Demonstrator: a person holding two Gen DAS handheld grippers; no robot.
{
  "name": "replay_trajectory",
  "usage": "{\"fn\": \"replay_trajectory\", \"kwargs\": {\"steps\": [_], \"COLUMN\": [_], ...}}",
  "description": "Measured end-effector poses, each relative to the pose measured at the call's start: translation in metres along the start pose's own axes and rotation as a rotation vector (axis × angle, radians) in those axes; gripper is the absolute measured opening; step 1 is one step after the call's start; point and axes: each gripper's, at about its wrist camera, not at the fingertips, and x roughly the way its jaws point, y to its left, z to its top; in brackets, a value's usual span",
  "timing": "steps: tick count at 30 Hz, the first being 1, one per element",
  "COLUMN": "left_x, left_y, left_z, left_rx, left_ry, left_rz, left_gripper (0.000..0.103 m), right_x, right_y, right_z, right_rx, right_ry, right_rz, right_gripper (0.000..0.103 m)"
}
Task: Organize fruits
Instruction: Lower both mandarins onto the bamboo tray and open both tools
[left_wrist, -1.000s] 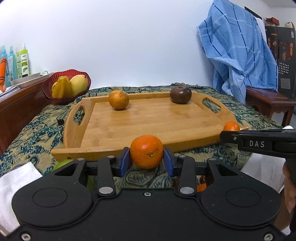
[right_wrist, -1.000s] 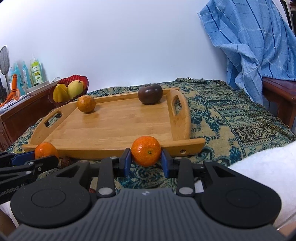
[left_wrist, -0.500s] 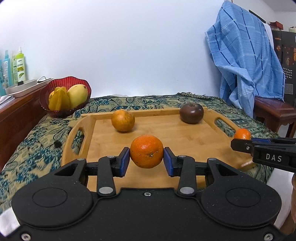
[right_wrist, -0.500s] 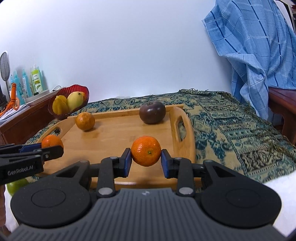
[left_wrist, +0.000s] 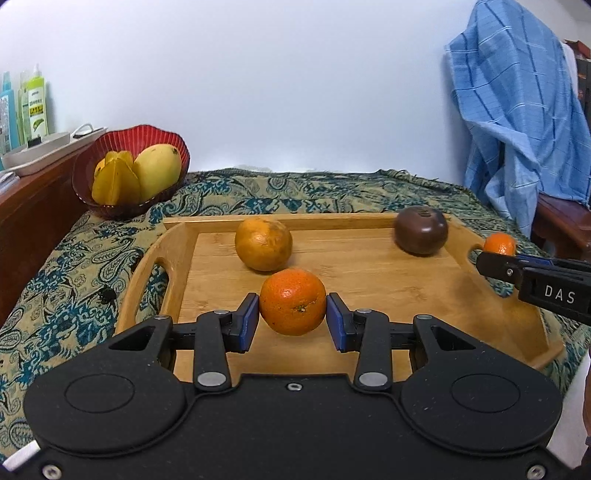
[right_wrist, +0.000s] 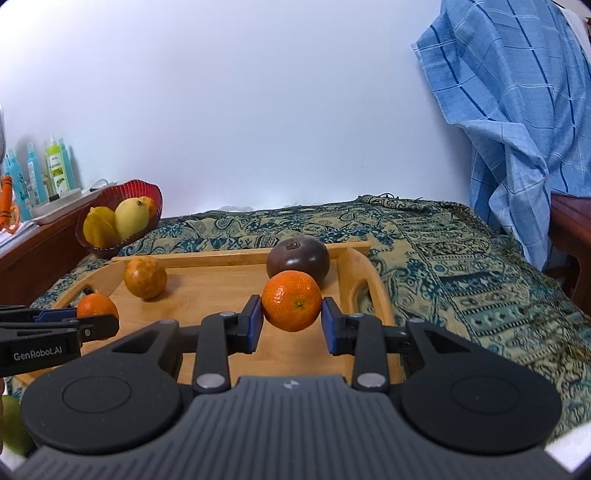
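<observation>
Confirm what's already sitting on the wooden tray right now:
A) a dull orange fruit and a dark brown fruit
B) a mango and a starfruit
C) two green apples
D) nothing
A: a dull orange fruit and a dark brown fruit rest near the tray's far edge.

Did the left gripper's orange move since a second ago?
Yes. The orange was before the tray's near rim; now it is over the tray.

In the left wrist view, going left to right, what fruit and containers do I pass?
red bowl → star fruit → mango → dull orange → held tangerine → dark brown fruit → second tangerine
</observation>
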Motion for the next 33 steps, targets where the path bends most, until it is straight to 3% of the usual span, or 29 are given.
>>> {"fn": "replay_trajectory", "kwargs": {"steps": [14,33], "left_x": [0.043,0.055], "left_y": [0.021,0.022], "left_z": [0.021,0.015], "left_rx": [-0.060,-0.052], "left_ry": [0.051,0.065], "left_rz": [0.023,0.020], "left_gripper": [0.037,0.038], "right_x": [0.053,0.072], "right_y": [0.006,0.011], "right_z": [0.006,0.007], "right_rx": [-0.021,0.002], "right_ry": [0.114,0.164], "right_rz": [-0.044,-0.078], "right_gripper": [0.038,0.038]}}
